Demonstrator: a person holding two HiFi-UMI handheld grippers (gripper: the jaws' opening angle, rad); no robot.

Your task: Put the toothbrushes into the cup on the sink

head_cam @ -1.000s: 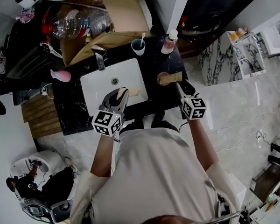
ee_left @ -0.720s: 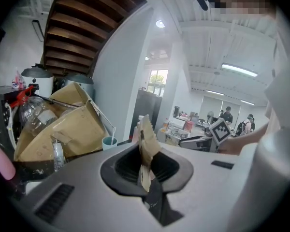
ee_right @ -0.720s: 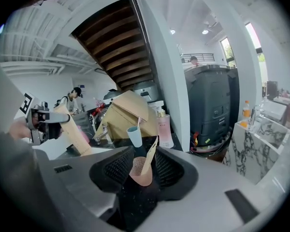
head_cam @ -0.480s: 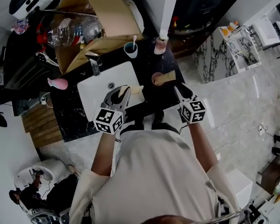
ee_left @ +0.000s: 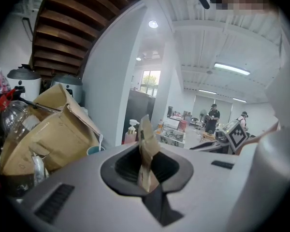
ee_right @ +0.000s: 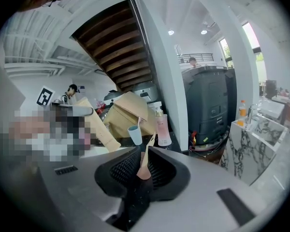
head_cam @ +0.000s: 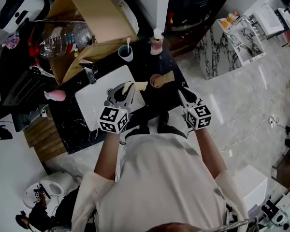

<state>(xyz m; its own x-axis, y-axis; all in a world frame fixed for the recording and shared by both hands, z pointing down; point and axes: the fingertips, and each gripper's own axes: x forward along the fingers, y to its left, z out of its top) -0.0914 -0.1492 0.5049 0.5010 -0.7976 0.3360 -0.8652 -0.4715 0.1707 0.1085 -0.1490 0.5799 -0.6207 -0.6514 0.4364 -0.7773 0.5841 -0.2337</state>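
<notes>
The left gripper is clenched on a flat tan wrapped toothbrush, which stands up out of the dark recess between its jaws. In the head view the toothbrush's free end shows just right of the jaws, so I cannot fix its long axis. The right gripper has just been closing. Its jaws now pinch a slim tan toothbrush with a pinkish lower end, whose thin end points up and away towards the far side.

The coming move turns on the small teal cup. It stands at the far edge of the sink top with a white toothbrush already in it. It lies almost straight beyond the left gripper, across the basin, and far and to the left of the right gripper. The left hand is judged the nearer of the two. The cup's mouth faces up, so each toothbrush would probably need to be tipped upright and lowered in end first.

A pink pump bottle stands just right of the cup and could be knocked by a reach from the right.

Both grippers hover over a black white-veined countertop with a white rectangular basin set into it. A chrome faucet sits at the basin's far left. Beyond it are a brown cardboard box and a clear plastic bottle. To the right is a pale marble floor.
</notes>
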